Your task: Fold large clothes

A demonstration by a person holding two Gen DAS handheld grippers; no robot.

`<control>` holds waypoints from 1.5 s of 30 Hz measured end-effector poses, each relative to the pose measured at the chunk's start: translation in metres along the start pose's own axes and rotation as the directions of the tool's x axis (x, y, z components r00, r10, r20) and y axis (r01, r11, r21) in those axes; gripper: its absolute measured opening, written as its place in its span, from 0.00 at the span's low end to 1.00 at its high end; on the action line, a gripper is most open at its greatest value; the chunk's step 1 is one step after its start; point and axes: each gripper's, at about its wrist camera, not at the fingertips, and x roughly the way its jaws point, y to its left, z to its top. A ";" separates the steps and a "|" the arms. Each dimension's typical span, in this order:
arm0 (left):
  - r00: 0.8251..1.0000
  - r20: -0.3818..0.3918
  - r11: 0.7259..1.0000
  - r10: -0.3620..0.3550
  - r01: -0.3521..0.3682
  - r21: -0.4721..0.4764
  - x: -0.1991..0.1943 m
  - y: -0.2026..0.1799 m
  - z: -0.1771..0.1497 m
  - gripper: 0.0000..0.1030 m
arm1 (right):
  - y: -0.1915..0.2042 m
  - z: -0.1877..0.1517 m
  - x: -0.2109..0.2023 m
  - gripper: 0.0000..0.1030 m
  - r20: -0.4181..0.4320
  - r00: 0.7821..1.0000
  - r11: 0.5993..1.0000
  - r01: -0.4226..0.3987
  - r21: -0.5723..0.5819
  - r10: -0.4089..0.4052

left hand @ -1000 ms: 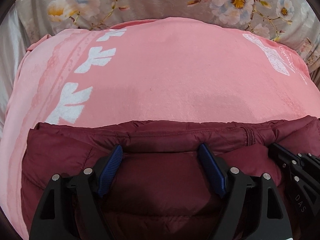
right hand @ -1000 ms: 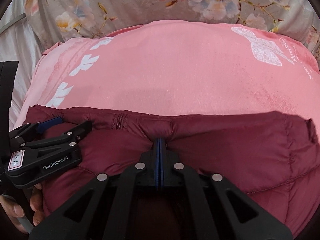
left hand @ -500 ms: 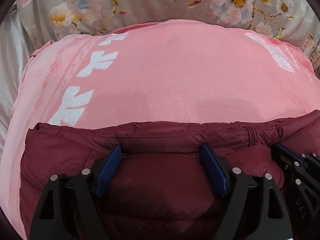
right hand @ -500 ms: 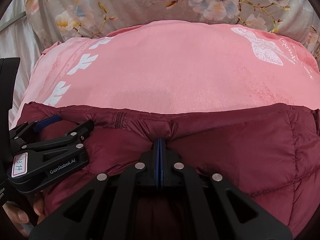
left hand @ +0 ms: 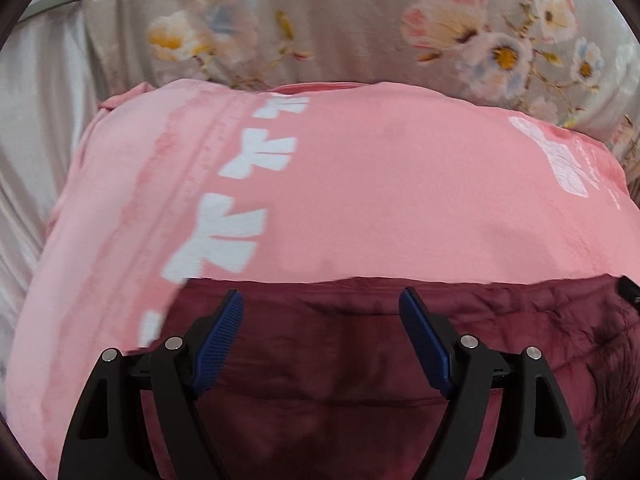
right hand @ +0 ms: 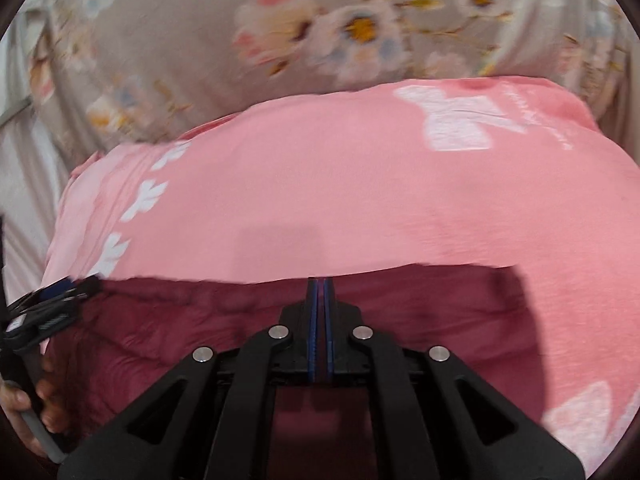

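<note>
A grey bedsheet printed with pale pink, white and yellow flowers fills the background from nine o'clock through twelve to three o'clock in both wrist views, blurred in the right one. On it lies a broad salmon-pink blanket with white bow-shaped prints, which takes up the middle of each view; a column of the white prints runs down its ten-to-eight o'clock side, and a larger white mark sits toward two o'clock. On the blanket, at the six o'clock side of both views, lies the dark maroon quilted puffer jacket. Its padded fabric is puckered with stitched seams, its far edge forms a fairly straight line across the blanket, and its surface is creased and lumpy. In the right wrist view the jacket ends short of the four o'clock side, where pink blanket shows beside it. The left gripper hovers over the jacket with its blue-padded fingers spread wide and nothing between them; it also appears at nine o'clock in the right view. The right gripper has its blue pads pressed together; whether any jacket fabric is pinched between them cannot be told.
</note>
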 end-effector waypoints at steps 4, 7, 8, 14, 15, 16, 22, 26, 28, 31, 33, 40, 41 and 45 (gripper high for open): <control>0.996 -0.049 0.996 0.080 -0.082 -0.037 0.020 0.030 -0.003 0.75 | -0.034 -0.011 0.017 0.03 -0.052 0.995 0.995 0.083 0.053 -0.080; 0.993 -0.082 0.994 0.082 -0.088 -0.062 0.037 0.040 -0.016 0.78 | -0.036 -0.021 0.026 0.02 -0.063 0.994 0.995 0.088 0.057 -0.084; 0.993 -0.083 0.994 0.079 -0.085 -0.065 0.040 0.041 -0.020 0.79 | -0.035 -0.022 0.027 0.02 -0.062 0.994 0.994 0.094 0.048 -0.091; 0.989 -0.070 0.991 0.130 -0.132 -0.036 0.050 0.032 -0.025 0.85 | -0.038 -0.028 0.035 0.00 -0.067 0.994 0.994 0.096 0.057 -0.092; 0.989 -0.074 0.991 0.129 -0.132 -0.036 0.051 0.032 -0.026 0.86 | -0.041 -0.030 0.034 0.00 -0.067 0.994 0.994 0.093 0.062 -0.088; 0.989 -0.076 0.991 0.128 -0.131 -0.037 0.051 0.032 -0.025 0.86 | -0.041 -0.031 0.034 0.00 -0.067 0.994 0.994 0.092 0.064 -0.087; 0.988 -0.078 0.990 0.136 -0.139 -0.035 0.055 0.031 -0.026 0.88 | -0.039 -0.031 0.038 0.00 -0.071 0.992 0.993 0.109 0.053 -0.105; 0.988 -0.084 0.990 0.132 -0.136 -0.043 0.057 0.032 -0.025 0.89 | -0.042 -0.030 0.039 0.00 -0.072 0.993 0.993 0.101 0.062 -0.097; 0.988 -0.085 0.990 0.130 -0.134 -0.047 0.058 0.033 -0.025 0.90 | -0.043 -0.030 0.039 0.00 -0.072 0.993 0.993 0.098 0.066 -0.094; 0.987 -0.084 0.989 0.137 -0.141 -0.041 0.059 0.032 -0.025 0.91 | -0.043 -0.030 0.040 0.00 -0.072 0.993 0.993 0.101 0.065 -0.096; 0.986 -0.083 0.988 0.143 -0.147 -0.038 0.059 0.032 -0.025 0.91 | -0.043 -0.030 0.039 0.00 -0.072 0.993 0.993 0.098 0.068 -0.093; 0.986 -0.081 0.988 0.149 -0.152 -0.039 0.057 0.032 -0.025 0.91 | -0.023 -0.027 0.019 0.05 -0.051 0.974 0.974 0.222 0.032 -0.221; 0.987 -0.083 0.989 0.139 -0.143 -0.047 0.056 0.034 -0.025 0.91 | -0.010 -0.028 0.004 0.05 -0.026 0.986 0.985 0.168 0.049 -0.167; 0.993 -0.091 0.990 0.073 -0.083 -0.112 0.031 0.051 -0.028 0.90 | 0.053 -0.037 -0.027 0.05 -0.028 1.000 1.000 0.000 -0.029 -0.001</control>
